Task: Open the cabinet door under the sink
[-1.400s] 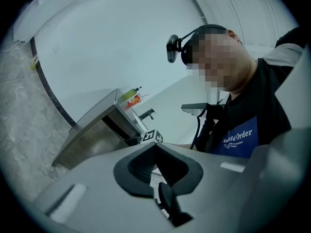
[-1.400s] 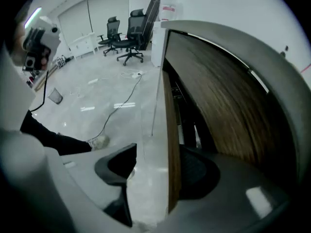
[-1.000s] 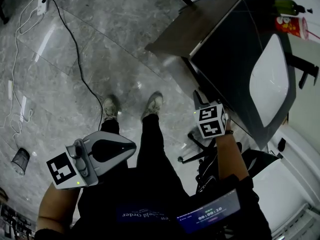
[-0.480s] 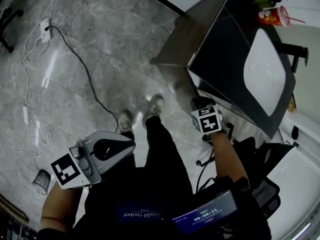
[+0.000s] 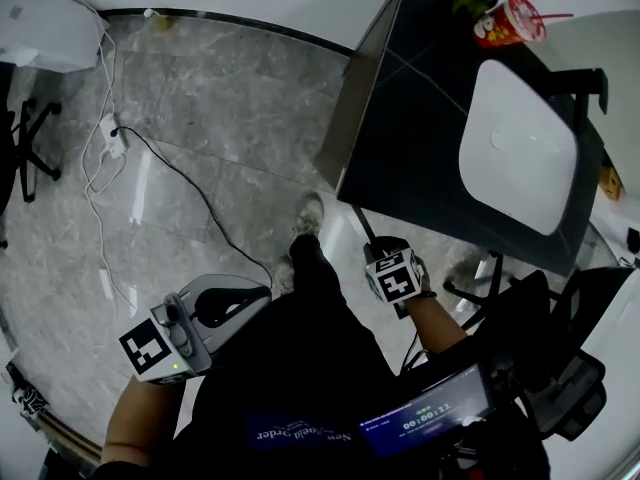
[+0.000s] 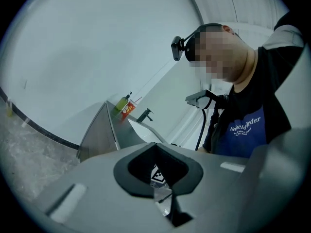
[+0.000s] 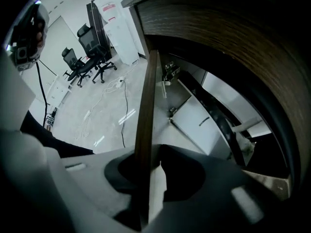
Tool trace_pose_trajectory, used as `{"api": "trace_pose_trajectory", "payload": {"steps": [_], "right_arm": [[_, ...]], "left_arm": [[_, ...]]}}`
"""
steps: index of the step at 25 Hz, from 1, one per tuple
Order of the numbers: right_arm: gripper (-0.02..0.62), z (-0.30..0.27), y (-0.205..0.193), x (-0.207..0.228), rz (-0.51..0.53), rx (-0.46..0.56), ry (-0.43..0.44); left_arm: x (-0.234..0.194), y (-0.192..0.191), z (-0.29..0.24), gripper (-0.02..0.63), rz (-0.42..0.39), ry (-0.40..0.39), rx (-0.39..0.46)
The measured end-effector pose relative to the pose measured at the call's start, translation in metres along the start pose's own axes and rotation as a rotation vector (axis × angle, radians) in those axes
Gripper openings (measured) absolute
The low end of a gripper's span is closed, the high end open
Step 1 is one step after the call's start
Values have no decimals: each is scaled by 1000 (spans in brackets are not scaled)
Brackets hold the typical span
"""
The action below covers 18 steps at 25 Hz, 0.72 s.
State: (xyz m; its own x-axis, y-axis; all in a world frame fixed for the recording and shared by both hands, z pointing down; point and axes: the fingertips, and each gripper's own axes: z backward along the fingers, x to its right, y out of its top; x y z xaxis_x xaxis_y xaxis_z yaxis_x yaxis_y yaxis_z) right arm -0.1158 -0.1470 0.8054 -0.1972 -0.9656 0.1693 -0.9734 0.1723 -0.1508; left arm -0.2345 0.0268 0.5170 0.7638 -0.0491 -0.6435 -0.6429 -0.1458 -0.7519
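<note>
While the right gripper [image 7: 148, 178] pinched its edge, the dark wood-grain cabinet door [image 7: 146, 120] under the white sink [image 5: 520, 143] stood partly swung out, with the interior visible; more swing seemed left. The left gripper [image 5: 255, 298] hung closed and empty.

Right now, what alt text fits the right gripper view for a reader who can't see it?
The right gripper, whose jaws have just been closing, pinches the edge of the dark wood cabinet door, swung open from the cabinet. Inside show hinges and white panels; beyond, grey floor and office chairs.
</note>
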Motion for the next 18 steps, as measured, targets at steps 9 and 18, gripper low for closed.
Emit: {"api": "trace_pose_trajectory", "payload": {"steps": [9, 18], "right_arm": [[77, 2, -1, -1, 8, -50, 19], [80, 0, -4, -3, -134, -93, -36]], "left_arm": [[-33, 73, -76, 0, -18, -113, -22], [-77, 99, -99, 0, 8, -332, -162]]}}
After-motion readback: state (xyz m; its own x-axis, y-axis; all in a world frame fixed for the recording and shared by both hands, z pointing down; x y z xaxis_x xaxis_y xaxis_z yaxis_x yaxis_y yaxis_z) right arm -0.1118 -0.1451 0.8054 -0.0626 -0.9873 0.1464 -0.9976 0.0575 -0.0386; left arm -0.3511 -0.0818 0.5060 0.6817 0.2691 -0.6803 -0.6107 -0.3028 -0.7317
